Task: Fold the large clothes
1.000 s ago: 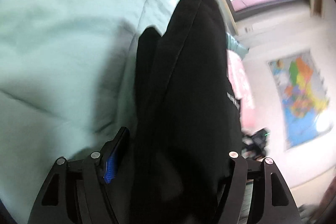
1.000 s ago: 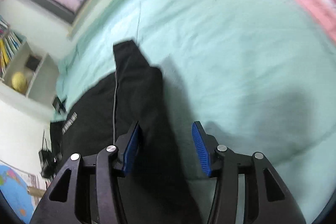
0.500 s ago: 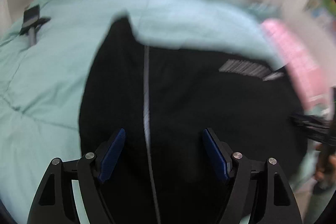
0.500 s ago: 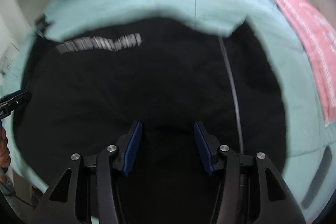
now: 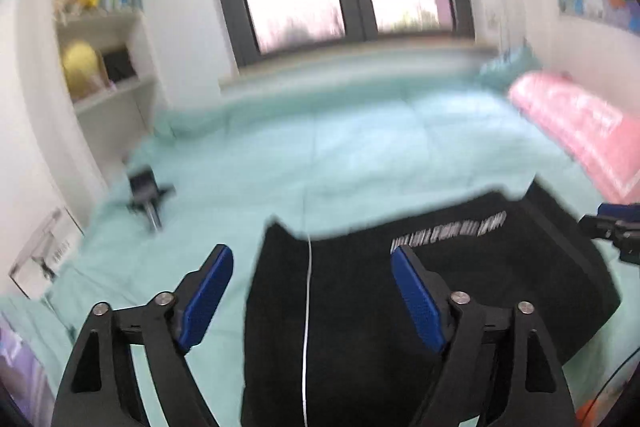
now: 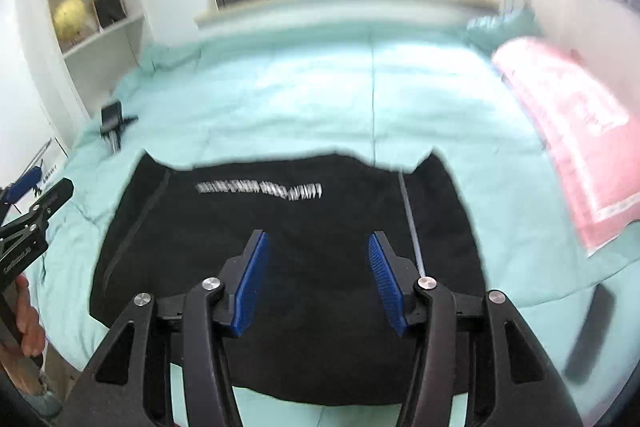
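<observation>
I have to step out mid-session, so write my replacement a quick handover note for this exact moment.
Left tongs: open, holding nothing, raised above the garment's left part.
Right tongs: open, holding nothing, above the garment's middle.
Black garment: lies spread flat on the mint-green bed near its front edge, white lettering facing up, a pink blanket to its right.
Done: garment laid out, apparently in a folded block.
Left: check the shape, then make any further folds; the blur hides details.

We carry two matte black grippers, the left gripper (image 5: pixel 308 291) and right gripper (image 6: pixel 316 279), each with ribbed blue pads (image 6: pixel 250 287), silver screws (image 6: pixel 211 283) at the joints, triangular cut-outs, and bare skin fingers (image 6: pixel 30 323).
</observation>
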Action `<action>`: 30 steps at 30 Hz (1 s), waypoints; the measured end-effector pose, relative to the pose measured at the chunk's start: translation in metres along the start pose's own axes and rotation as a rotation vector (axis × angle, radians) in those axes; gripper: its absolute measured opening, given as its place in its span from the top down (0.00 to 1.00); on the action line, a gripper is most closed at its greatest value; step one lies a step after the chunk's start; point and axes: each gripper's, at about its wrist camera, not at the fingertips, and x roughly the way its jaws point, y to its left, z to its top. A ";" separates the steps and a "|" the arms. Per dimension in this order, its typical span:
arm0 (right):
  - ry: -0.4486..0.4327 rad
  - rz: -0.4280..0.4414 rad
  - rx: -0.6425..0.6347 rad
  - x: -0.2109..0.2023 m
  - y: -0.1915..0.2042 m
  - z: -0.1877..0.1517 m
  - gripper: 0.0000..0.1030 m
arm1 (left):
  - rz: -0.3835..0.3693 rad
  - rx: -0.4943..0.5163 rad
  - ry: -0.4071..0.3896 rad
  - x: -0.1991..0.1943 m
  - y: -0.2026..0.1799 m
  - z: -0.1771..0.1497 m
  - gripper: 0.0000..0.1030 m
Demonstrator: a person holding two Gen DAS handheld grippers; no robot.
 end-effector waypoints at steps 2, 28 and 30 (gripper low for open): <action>-0.038 -0.030 -0.011 -0.022 0.007 0.002 0.37 | -0.006 -0.006 -0.047 -0.025 0.001 0.005 0.18; -0.068 -0.151 0.004 -0.041 0.031 -0.002 0.37 | -0.026 -0.132 -0.020 -0.031 0.023 -0.025 0.18; -0.061 -0.150 0.011 -0.039 0.029 -0.003 0.37 | -0.031 -0.134 -0.012 -0.028 0.024 -0.026 0.18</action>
